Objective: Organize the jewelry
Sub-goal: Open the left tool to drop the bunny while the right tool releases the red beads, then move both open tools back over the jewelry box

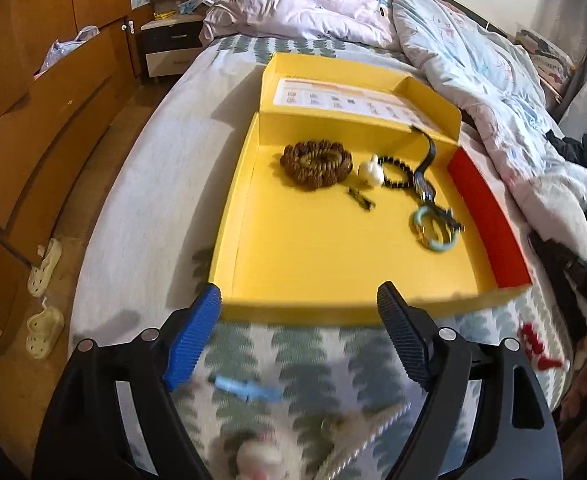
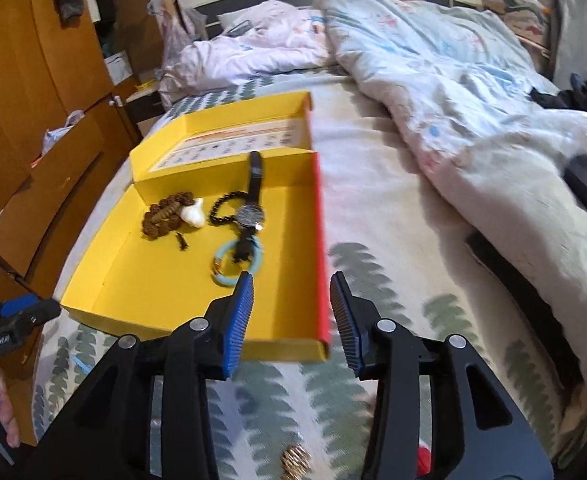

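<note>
An open yellow box (image 1: pixel 313 256) (image 2: pixel 161 284) lies on the bed. In it are a brown bead string (image 1: pixel 316 163) (image 2: pixel 163 216), a white pendant (image 1: pixel 370 173) (image 2: pixel 193 213), a black bead bracelet (image 1: pixel 398 172) (image 2: pixel 221 210), a black-strapped watch (image 1: pixel 425 184) (image 2: pixel 251 213) and a light-blue ring bracelet (image 1: pixel 433 230) (image 2: pixel 235 264). My left gripper (image 1: pixel 299 304) is open and empty, just before the box's near wall. My right gripper (image 2: pixel 291 292) is open and empty over the box's near right corner. Blurred pieces lie on the bedcover below the left gripper: a blue item (image 1: pixel 245 390), a white one (image 1: pixel 259 462) and a silvery chain (image 1: pixel 367 436). A gold piece (image 2: pixel 295 460) lies below the right gripper.
The box's lid (image 1: pixel 345 96) stands open at the back; its right wall is red (image 1: pixel 489 216). A crumpled duvet (image 2: pixel 453 112) covers the bed's far right. A wooden wardrobe (image 1: pixel 33 100) and slippers (image 1: pixel 45 264) are to the left. The other gripper shows at the left edge (image 2: pixel 9 320).
</note>
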Tool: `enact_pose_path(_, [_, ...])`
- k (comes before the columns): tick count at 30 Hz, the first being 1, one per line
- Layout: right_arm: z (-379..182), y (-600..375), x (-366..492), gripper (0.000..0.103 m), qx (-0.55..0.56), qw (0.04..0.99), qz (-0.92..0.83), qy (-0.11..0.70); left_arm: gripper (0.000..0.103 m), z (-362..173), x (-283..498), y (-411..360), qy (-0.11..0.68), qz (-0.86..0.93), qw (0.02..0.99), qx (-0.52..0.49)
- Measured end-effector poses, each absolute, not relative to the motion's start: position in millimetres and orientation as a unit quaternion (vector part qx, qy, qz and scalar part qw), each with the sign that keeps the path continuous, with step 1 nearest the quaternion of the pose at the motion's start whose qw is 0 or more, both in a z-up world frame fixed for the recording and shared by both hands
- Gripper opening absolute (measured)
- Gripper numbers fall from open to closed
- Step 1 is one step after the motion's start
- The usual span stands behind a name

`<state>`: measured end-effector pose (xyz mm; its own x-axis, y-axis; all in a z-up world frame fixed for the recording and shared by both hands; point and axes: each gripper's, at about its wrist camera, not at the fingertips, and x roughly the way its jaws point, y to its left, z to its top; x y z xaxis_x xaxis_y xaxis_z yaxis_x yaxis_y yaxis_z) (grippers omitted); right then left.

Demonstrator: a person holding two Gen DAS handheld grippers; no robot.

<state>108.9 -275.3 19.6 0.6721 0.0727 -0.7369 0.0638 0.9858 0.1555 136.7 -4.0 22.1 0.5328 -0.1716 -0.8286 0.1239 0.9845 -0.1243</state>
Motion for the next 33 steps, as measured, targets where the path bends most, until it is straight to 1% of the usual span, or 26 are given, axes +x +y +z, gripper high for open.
enact_pose_path(3, [18, -263, 127, 0.044, 0.096, 0.908, 0.027, 0.407, 0.084, 26, 155, -11, 0.468, -0.086, 0.879, -0.022])
enact_pose_path(5, [16, -250, 138, 0.044, 0.079, 0.906, 0.031, 0.416, 0.086, 28, 170, -19, 0.465, -0.088, 0.881, -0.015])
enact_pose_path(8, [14, -231, 159, 0.046, 0.052, 0.904, 0.037, 0.423, 0.086, 23, 196, -28, 0.476, -0.086, 0.875, -0.009])
enact_pose_path(12, [1, -219, 189, 0.052, 0.030, 0.893, 0.033, 0.448, 0.086, 9, 228, -34, 0.503, -0.083, 0.860, -0.012])
enact_pose_path(19, [-21, -214, 221, 0.053, 0.005, 0.872, 0.036, 0.488, 0.086, -13, 268, -43, 0.531, -0.095, 0.842, -0.002])
enact_pose_path(24, [-30, -199, 233, 0.053, -0.017, 0.865, 0.059, 0.498, 0.086, -31, 292, -40, 0.549, -0.098, 0.830, -0.021])
enact_pose_path(27, [-34, -193, 242, 0.053, -0.051, 0.867, 0.034, 0.495, 0.086, -40, 299, -43, 0.557, -0.098, 0.824, -0.015])
enact_pose_path(31, [-46, -206, 262, 0.054, -0.015, 0.855, 0.028, 0.518, 0.086, -44, 304, -47, 0.558, -0.098, 0.824, -0.010])
enact_pose_path(33, [-52, -207, 271, 0.054, -0.018, 0.847, 0.020, 0.531, 0.086, -45, 308, -49, 0.558, -0.089, 0.825, 0.001])
